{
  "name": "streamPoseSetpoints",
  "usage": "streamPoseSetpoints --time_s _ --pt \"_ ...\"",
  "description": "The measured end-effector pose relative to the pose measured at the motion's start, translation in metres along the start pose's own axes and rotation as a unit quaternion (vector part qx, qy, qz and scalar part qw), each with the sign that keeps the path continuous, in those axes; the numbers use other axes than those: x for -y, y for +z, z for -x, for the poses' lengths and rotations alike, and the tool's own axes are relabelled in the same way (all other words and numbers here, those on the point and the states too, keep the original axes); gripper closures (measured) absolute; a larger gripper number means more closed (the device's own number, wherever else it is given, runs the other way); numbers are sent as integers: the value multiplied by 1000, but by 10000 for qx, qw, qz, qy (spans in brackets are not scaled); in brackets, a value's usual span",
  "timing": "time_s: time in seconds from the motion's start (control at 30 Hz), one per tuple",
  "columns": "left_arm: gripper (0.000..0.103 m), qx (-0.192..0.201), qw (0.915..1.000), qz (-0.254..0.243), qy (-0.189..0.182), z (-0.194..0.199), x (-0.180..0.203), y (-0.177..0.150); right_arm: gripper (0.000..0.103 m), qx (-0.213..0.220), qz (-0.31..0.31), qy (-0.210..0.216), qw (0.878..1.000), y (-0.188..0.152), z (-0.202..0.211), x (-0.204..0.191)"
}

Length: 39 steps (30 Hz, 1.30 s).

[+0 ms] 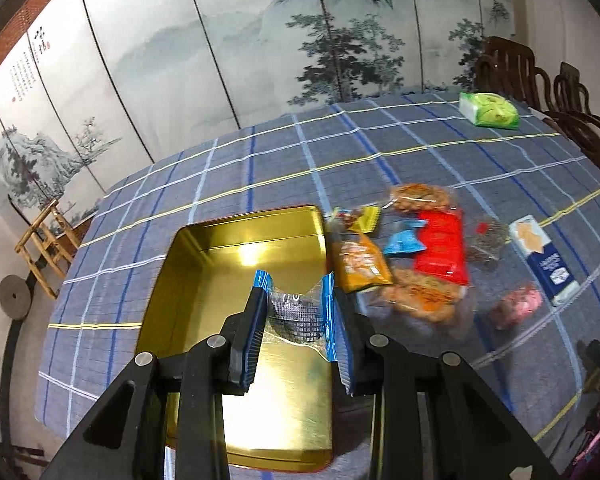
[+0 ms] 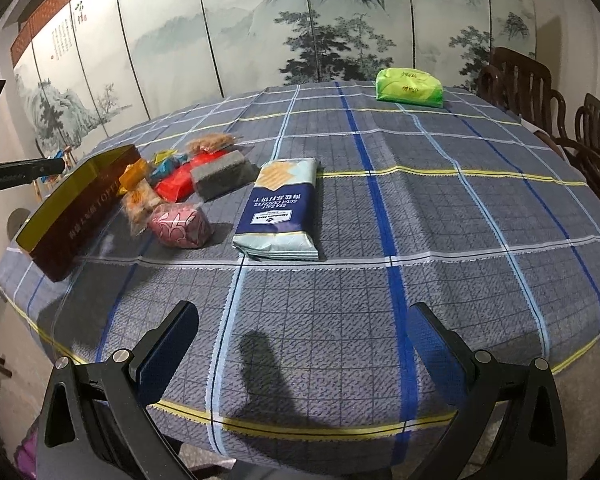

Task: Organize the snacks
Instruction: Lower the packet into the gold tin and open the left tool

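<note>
the left gripper (image 1: 294,300) was closed on a small packet (image 1: 296,316), its blue fingers (image 1: 256,320) pinching the two sides. the packet had a clear, crinkled middle with dark print and blue edges, and it hung over the open gold tin (image 1: 204,280). the tin was shiny gold inside and brown outside with gold lettering, and it sat near the left edge of the table (image 2: 420,240). just beside its right wall lay a loose heap of snacks: an orange packet (image 1: 360,264), a red packet (image 1: 442,248), a light blue wrapper (image 1: 404,242), and a pink wrapped piece (image 2: 180,226). a navy and pale cracker pack (image 2: 280,212) lay apart toward the table's middle. the right gripper (image 2: 300,344) stood wide open, holding nothing, above the table's near edge. a green pack (image 2: 410,88) rested by the far edge.
</note>
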<state>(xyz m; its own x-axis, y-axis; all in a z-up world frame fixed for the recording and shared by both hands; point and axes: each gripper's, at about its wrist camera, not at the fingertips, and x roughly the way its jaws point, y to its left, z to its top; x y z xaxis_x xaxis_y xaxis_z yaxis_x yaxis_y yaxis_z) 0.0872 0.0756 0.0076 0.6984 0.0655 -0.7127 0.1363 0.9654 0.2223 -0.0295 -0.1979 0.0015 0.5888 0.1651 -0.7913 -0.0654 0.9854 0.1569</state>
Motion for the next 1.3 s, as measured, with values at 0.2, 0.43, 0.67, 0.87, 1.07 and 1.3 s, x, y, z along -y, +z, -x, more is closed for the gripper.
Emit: streamPoseSetpoints --time_s 0.2,0.43,0.67,0.87,1.07,1.3 --pt "74 -360 9992 106 168 -33 -24 4 0 -55 110 13 9999 -1 -2 -7" --pt "74 -982 9942 329 274 -82 -56 11 0 -113 218 91 9997 0 -4 -14" --pt "74 -1567 9852 446 539 -132 -79 20 0 -160 277 138 9994 0 -5 -17" --pt "69 -1600 9831 478 747 -148 -87 23 0 -149 368 268 9989 6 -5 -20" --pt "51 -1370 9864 591 690 -141 -94 26 0 -133 594 719 9956 19 -5 -30" --pt "30 -682 9927 763 644 -72 -87 22 0 -63 1445 1410 9794 46 -12 -57"
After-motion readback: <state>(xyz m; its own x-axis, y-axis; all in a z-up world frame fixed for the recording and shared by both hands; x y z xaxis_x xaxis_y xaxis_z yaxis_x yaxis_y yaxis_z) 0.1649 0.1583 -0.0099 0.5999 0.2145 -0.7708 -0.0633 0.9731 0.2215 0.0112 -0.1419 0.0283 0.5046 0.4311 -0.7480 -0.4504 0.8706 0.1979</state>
